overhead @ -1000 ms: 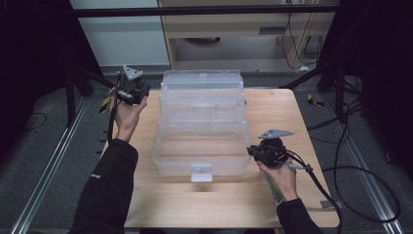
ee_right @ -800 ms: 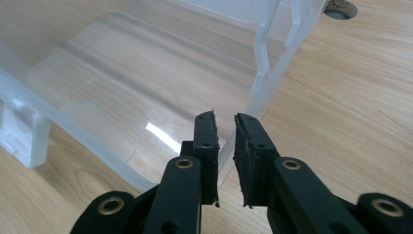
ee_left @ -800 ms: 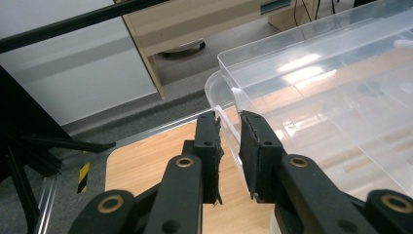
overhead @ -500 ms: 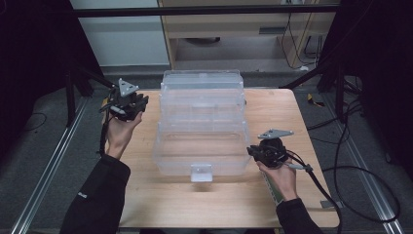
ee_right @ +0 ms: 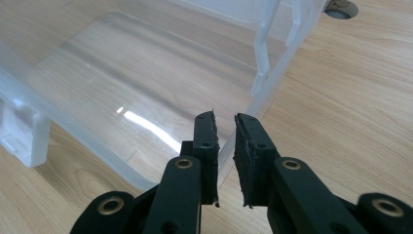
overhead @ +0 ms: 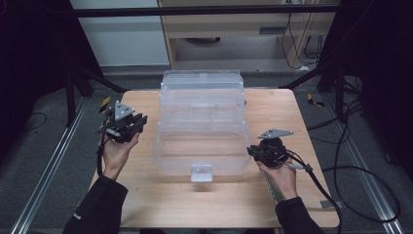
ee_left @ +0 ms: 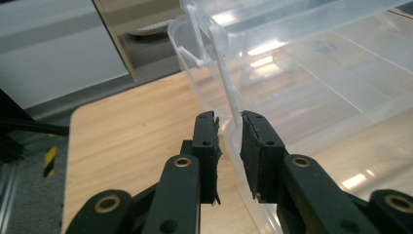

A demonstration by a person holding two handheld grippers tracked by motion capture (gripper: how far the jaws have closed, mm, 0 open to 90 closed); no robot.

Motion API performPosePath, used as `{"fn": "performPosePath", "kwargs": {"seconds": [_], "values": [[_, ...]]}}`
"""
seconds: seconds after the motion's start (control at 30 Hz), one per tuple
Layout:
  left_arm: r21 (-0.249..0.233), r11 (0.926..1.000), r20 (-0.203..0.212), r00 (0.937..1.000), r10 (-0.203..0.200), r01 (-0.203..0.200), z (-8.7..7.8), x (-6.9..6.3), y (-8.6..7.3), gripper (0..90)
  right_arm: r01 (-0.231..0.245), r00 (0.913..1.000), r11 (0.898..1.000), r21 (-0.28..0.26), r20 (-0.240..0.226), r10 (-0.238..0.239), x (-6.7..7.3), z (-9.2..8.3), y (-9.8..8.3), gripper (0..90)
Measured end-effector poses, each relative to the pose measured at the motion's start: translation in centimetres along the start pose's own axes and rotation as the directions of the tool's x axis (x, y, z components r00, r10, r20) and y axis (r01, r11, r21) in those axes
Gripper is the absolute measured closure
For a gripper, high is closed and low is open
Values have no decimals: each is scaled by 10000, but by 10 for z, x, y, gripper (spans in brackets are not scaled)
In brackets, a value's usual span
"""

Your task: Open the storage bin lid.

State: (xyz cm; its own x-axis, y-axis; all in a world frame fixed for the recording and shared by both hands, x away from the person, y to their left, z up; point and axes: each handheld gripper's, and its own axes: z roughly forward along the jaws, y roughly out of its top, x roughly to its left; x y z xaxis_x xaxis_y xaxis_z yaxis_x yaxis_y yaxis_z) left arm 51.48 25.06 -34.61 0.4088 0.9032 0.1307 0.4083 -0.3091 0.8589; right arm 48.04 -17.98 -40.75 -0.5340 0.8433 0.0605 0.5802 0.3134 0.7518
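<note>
The left gripper, a black two-jaw tool with a grey three-cornered plate on top, hangs over the left part of the light wooden table, just beside the left wall of the clear plastic storage box, a see-through stepped box with tiered trays that stands in the middle of the table and reaches from its near half to its far edge. In the left gripper view the black jaws stand a narrow gap apart, with the thin left rim of the box in or just past that gap; whether the pads press on it cannot be told. A small translucent white latch sits on the box's near wall. On the right, the right gripper meets the near right corner of the box. In the right gripper view its jaws stand a slim gap apart astride the clear edge there, and whether they pinch it cannot be told.
</note>
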Motion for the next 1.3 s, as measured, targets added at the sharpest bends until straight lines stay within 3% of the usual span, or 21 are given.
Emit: {"fn": "performPosePath", "kwargs": {"seconds": [0.3, 0.43, 0.97, 1.3], "values": [[203, 9998, 124, 9999, -35, 32, -3, -9, -27, 740, -9, 10000, 10000, -16, -4, 9, 0, 0, 0, 797], [488, 9982, 174, 9992, -348, 339, -2, -12, -41, 732, -21, 10000, 10000, -15, -10, 21, 0, 0, 0, 797], [1581, 9873, 748, 9972, 42, -160, 11, -29, -57, 672, -69, 10000, 9999, -100, 5, 69, 0, 0, -1, 797], [2092, 9769, 792, 9965, 269, -430, 23, -38, -64, 661, -66, 10000, 9999, -131, 0, 66, 0, 0, -1, 796]]}}
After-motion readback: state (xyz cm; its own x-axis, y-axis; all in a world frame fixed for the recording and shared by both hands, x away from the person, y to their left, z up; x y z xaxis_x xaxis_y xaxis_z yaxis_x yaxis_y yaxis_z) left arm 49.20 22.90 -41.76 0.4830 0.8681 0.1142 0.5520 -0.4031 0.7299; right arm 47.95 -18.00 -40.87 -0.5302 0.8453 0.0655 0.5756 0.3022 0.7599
